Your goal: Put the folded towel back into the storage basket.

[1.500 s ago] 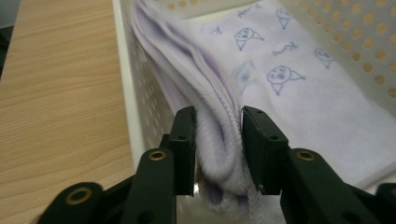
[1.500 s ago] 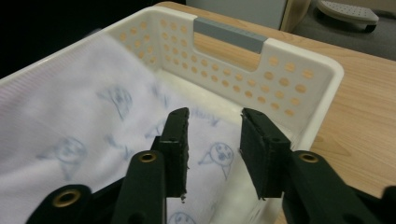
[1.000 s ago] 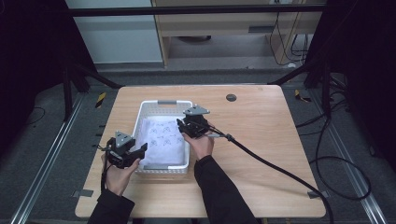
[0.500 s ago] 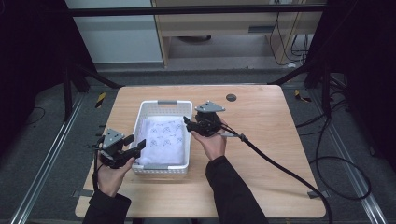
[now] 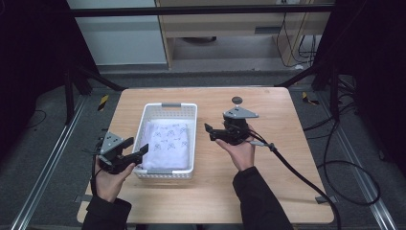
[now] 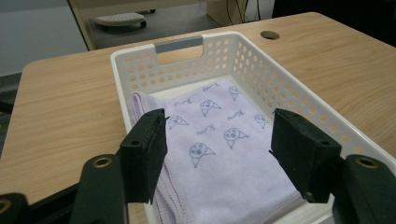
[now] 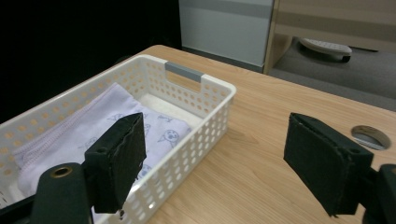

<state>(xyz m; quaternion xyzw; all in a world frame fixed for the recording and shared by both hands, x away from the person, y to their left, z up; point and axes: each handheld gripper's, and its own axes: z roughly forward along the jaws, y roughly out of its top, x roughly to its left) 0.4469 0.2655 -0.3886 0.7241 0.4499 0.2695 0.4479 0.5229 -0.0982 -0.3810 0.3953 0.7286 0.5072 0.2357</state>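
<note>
Here, on a wooden table (image 5: 287,143): a white perforated plastic basket (image 5: 190,139) with grey handle grips, left of centre. Inside, lying flat on the basket floor: a folded pale lilac cloth (image 5: 167,143) printed with small cartoon faces. Folded edges stacked along the cloth's left side in the left gripper view, stitched hem at the near end.

At the near left corner of the basket: left gripper (image 5: 136,152), held in a hand (image 5: 109,178) off the table's left edge, released, jaws spread wide with nothing between them, tips just beside the basket's near left corner. Pointed across the cloth toward the far handle (image 6: 179,44).

To the right of the basket, over bare tabletop: right gripper (image 5: 209,132), cradled in an upturned hand (image 5: 239,149), likewise released, jaws wide apart and grasping nothing, aimed left toward the basket's right wall. Black cable (image 5: 297,172) trailing from it across the table to the near right edge.

Near the far edge: a round cable hole (image 5: 237,99) in the tabletop.
</note>
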